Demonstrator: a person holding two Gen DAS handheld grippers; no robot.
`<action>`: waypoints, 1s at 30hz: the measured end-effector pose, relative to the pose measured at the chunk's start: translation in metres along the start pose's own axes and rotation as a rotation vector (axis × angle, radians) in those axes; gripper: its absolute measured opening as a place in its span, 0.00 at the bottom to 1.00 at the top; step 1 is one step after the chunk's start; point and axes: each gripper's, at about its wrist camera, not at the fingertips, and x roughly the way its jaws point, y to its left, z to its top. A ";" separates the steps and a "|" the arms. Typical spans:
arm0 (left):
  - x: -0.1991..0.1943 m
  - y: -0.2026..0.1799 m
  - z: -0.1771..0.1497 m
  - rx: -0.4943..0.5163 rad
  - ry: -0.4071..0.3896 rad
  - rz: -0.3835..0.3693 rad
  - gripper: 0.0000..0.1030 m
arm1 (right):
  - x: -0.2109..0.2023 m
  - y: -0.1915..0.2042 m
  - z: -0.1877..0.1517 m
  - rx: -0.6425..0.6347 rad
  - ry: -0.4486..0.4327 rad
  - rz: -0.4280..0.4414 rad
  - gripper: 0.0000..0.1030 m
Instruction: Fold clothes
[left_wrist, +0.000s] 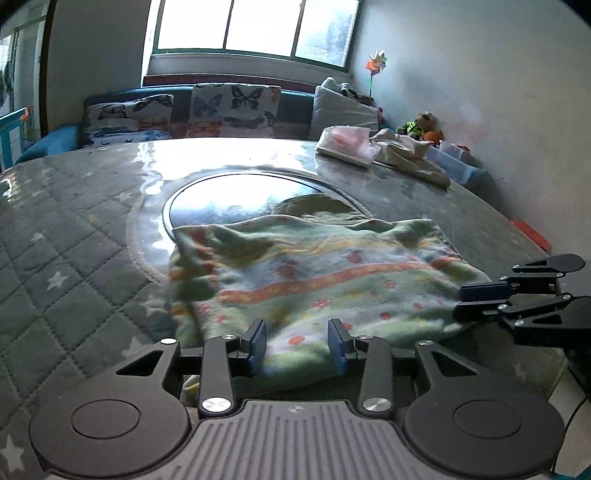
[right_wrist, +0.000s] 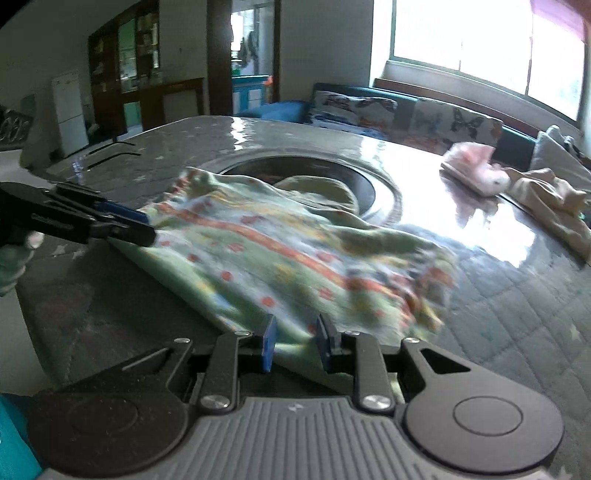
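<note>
Garment (left_wrist: 314, 273) flat on table (left_wrist: 74, 236); near edge between both grippers' fingers.

Butterfly cushions (left_wrist: 232, 107), pinwheel (left_wrist: 376, 64), white fridge (right_wrist: 69, 110)

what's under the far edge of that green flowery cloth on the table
The green flowery cloth overlaps the round dark inset in the table. A pale green piece peeks out; the rest is covered.

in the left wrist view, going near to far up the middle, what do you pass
left gripper → patterned green garment → dark round glass disc → shiny table top → butterfly cushions → window
</note>
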 end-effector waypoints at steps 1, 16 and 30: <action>-0.001 0.001 -0.001 -0.005 0.000 -0.001 0.39 | -0.001 -0.002 -0.001 0.001 0.004 -0.004 0.23; 0.018 0.001 0.049 0.006 -0.010 0.004 0.44 | 0.027 -0.002 0.052 -0.011 -0.056 0.049 0.37; 0.078 0.029 0.069 -0.063 0.071 0.026 0.44 | 0.073 -0.048 0.058 0.150 -0.026 -0.011 0.37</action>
